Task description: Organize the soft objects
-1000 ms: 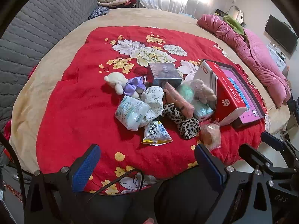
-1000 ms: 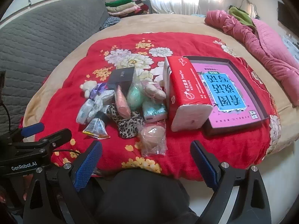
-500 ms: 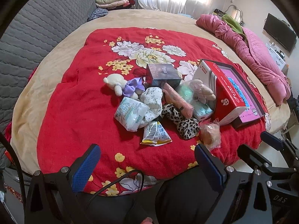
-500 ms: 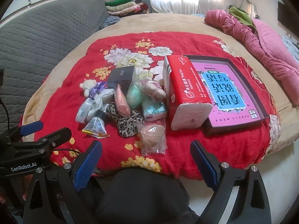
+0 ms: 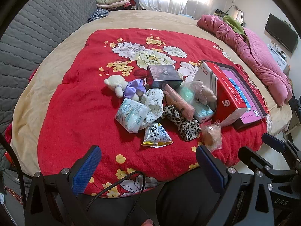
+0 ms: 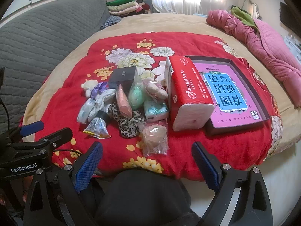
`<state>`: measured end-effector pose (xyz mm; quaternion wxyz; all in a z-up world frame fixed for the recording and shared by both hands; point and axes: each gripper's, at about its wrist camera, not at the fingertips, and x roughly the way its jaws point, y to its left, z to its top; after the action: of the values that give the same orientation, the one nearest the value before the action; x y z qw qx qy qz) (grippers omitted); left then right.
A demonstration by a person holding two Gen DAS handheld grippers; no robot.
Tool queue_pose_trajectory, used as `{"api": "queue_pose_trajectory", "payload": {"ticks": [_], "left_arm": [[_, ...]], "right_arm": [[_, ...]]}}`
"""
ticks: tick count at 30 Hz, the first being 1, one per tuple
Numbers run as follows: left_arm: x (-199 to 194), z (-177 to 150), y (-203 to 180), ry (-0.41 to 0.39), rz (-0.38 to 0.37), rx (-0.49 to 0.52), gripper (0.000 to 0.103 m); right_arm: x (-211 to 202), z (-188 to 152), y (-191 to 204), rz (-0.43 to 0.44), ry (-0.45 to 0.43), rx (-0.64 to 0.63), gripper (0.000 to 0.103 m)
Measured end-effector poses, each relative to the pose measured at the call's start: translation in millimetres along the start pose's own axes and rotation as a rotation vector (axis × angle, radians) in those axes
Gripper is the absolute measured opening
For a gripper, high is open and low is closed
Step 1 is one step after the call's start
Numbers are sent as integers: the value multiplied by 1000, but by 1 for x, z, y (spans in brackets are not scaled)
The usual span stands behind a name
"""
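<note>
On my left tool [image 6: 28, 141] I can read "GenRobot.AI" along its black body in the right wrist view; in the left wrist view the right tool [image 5: 270, 162] shows "DAS" on its frame. The red tissue pack [image 6: 185, 92] carries "TangFuxi" and Chinese characters I can't make out clearly, and the pink sheet inside the shallow box [image 6: 263, 103] has large blue Chinese characters printed upside down from where I stand. The small snack packet [image 5: 157, 135] shows a barcode.

The soft things sit in one heap in the middle of the red flowered blanket [image 5: 75, 113] on the bed, just left of the tissue pack. The tissue pack's long axis runs away from me, its white open end toward me. The pink roll [image 5: 178, 101] also lies lengthwise, slanting from far left to near right. The leopard-print cloth [image 5: 183, 122] stretches across the near side of the heap. A white plush toy [image 5: 116, 83] lies at the far left, head pointing left. A bagged sponge [image 6: 155, 135] lies nearest me, a dark box [image 5: 163, 74] at the far side.

I hold both tools low at the near edge of the bed, side by side, pointing at the heap. Both have their blue pads [image 5: 86, 169] spread wide, with nothing between them.
</note>
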<state>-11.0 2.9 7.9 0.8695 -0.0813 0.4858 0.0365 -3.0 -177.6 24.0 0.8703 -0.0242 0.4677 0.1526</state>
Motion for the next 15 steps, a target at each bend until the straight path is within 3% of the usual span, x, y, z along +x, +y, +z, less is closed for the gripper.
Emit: {"api": "queue_pose_trajectory", "payload": {"ticks": [15], "left_arm": [[-1,-1,-1,-2,-1,3,101]], "right_arm": [[0,0,0,-2,2,0,96]]}}
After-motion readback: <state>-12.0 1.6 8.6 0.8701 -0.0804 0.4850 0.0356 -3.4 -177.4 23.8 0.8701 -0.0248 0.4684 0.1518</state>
